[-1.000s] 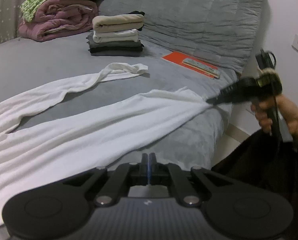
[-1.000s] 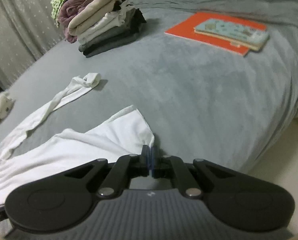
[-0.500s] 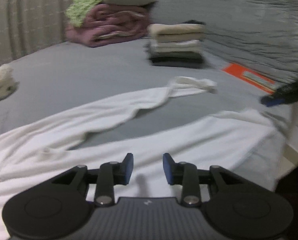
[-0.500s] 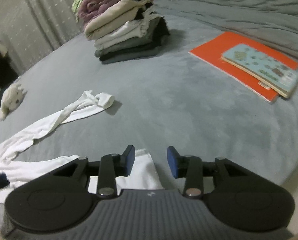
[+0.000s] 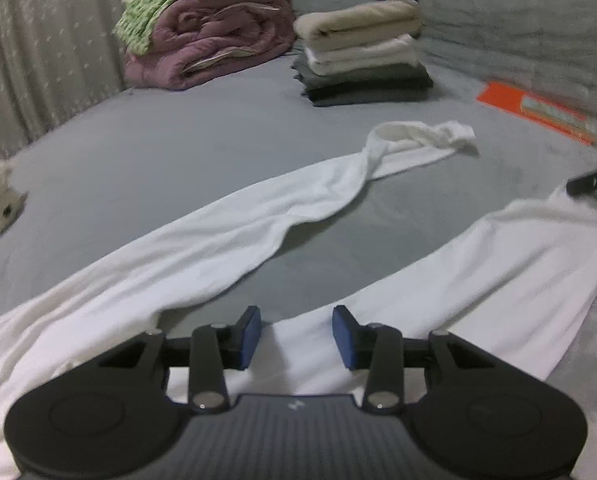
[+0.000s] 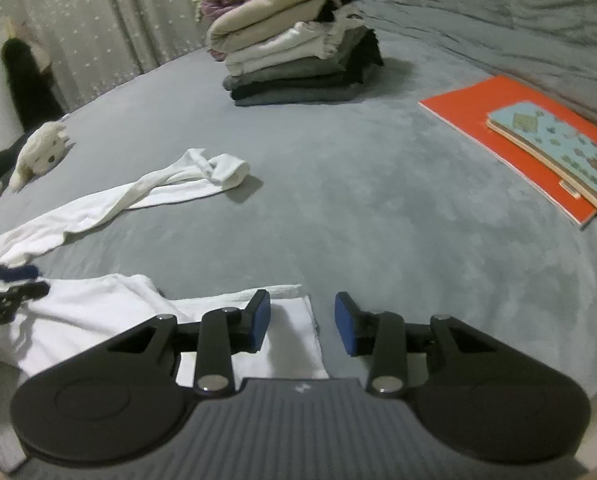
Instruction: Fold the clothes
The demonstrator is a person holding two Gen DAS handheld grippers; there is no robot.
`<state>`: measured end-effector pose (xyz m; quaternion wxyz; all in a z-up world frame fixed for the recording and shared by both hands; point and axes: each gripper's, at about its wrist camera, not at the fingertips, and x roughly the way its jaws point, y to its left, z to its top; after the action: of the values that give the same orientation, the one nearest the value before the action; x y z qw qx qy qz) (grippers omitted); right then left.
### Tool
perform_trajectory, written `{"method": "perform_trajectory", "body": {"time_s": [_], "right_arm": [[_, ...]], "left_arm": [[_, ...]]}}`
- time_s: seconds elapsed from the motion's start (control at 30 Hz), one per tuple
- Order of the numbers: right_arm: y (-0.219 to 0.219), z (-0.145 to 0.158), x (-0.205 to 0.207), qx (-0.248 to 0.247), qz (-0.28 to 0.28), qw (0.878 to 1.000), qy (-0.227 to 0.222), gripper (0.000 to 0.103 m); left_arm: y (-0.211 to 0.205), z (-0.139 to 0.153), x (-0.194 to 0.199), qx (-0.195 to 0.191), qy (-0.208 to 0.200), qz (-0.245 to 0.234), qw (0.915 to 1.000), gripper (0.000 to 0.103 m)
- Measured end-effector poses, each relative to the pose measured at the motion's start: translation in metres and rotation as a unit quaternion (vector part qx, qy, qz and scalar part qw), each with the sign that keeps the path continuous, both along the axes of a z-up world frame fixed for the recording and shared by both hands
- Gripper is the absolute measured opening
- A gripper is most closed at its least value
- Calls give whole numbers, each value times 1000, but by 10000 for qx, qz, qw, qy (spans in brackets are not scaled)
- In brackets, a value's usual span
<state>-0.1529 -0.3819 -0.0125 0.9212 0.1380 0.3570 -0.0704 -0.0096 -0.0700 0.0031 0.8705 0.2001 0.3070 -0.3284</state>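
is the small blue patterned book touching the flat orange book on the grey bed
Touching. The right wrist view shows the small blue patterned book lying flat on top of the flat orange book, overlapping its far edge, no gap between them.

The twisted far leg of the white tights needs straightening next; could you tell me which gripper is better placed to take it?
Probably the left gripper: its jaws are opening over the white tights, whose twisted far leg runs ahead of it. The right gripper sits at the near leg's end.
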Motion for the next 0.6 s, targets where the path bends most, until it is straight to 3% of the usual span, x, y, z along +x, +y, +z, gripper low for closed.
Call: {"method": "perform_trajectory", "body": {"time_s": [0.1, 0.13, 0.2, 0.23, 0.33, 0.6], "right_arm": [[10, -3, 2, -328, 230, 9992, 4, 35], [13, -4, 3, -467, 308, 9984, 10, 31], [18, -5, 5, -600, 408, 9974, -3, 7], [20, -4, 5, -588, 433, 9973, -13, 4], [22, 0, 3, -776, 297, 9965, -127, 3], [15, 18, 3, -1340, -369, 9880, -666, 3]], "left_arm": [[-4, -1, 2, -54, 79, 6, 10000, 32], [-5, -1, 2, -93, 142, -31, 9999, 22], [-9, -1, -2, -66, 166, -114, 9998, 9], [-11, -1, -5, -43, 151, -158, 9998, 3], [-16, -1, -11, -35, -31, -106, 9999, 2], [-12, 22, -5, -870, -439, 376, 9945, 2]]}}
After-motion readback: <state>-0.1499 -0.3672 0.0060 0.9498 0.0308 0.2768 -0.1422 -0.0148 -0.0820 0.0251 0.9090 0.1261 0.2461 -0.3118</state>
